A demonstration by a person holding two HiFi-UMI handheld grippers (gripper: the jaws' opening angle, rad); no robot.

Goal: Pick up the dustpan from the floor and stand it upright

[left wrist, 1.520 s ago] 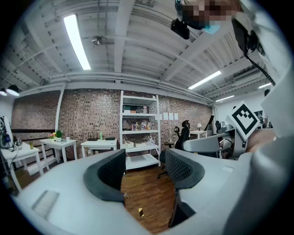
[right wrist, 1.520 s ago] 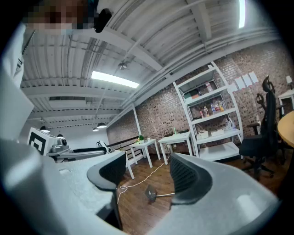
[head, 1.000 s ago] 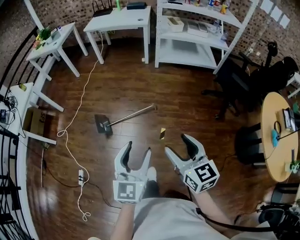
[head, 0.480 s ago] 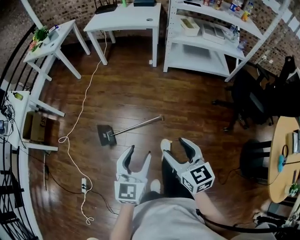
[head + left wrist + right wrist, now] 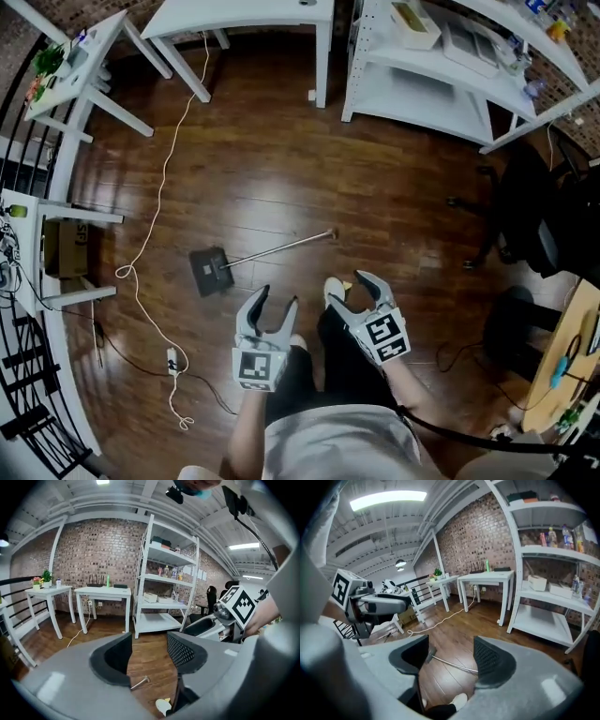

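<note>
The left gripper [image 5: 277, 302] and right gripper [image 5: 351, 291] are released, jaws apart on nothing. The dustpan [image 5: 211, 270] lies on the floor [image 5: 281, 178] ahead-left of the left gripper, its long handle stretching across ahead of the 2 grippers.

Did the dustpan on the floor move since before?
No. The dustpan still lies flat in the same place beside the loop of the white cable; only the head view has shifted.
</note>
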